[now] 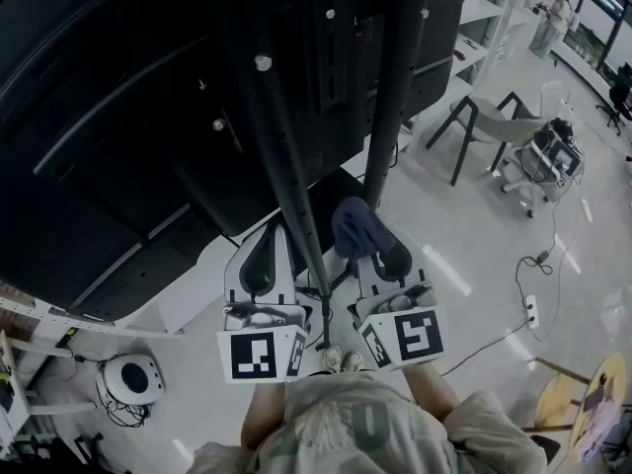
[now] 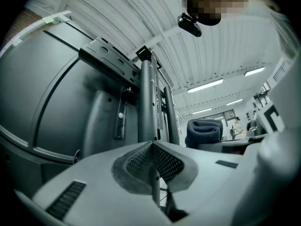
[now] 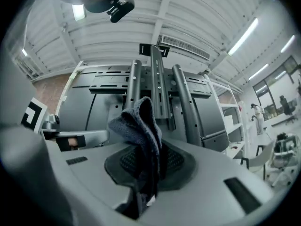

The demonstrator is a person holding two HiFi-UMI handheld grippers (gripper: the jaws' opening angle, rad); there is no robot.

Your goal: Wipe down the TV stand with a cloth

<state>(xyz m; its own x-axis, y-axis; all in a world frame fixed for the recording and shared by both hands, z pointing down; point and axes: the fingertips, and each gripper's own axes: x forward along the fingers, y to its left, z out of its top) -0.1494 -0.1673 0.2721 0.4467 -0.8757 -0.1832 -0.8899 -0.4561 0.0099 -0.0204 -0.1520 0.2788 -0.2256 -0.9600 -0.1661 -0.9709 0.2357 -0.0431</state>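
Note:
The TV stand's two black poles rise past the back of a large black TV. My right gripper is shut on a dark blue cloth, held just left of the right-hand pole. In the right gripper view the cloth sticks up from the jaws of the right gripper, with the poles behind. My left gripper sits beside the left pole. Its jaws meet in the left gripper view, with the left gripper holding nothing; a pole and the cloth show beyond.
A grey chair and a wheeled cart stand at the right. A power strip with its cable lies on the floor. A round white device sits at lower left. White shelves are behind; a person stands far off.

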